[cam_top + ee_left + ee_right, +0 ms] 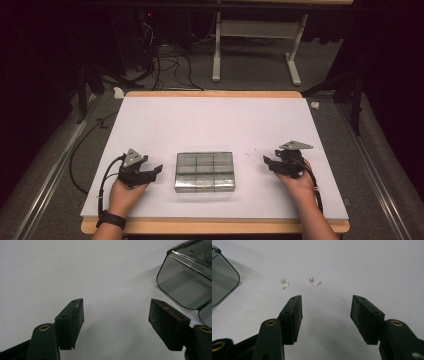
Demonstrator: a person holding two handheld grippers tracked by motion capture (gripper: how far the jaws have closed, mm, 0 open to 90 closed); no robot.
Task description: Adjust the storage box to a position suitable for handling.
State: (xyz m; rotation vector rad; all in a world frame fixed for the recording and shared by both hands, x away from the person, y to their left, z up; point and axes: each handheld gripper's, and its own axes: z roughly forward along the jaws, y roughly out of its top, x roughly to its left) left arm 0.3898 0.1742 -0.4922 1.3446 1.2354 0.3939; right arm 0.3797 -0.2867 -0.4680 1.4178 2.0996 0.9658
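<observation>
On a white table [210, 120], a clear box [205, 172] sits between two wide-open, empty grippers (left [159, 169], right [266, 161]), two earrings [285, 283] near the right one.

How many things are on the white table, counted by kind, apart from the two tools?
Clear plastic compartment box: 1
Small curved earrings with ball ends: 2, the left earring and the right earring
Total: 3
</observation>
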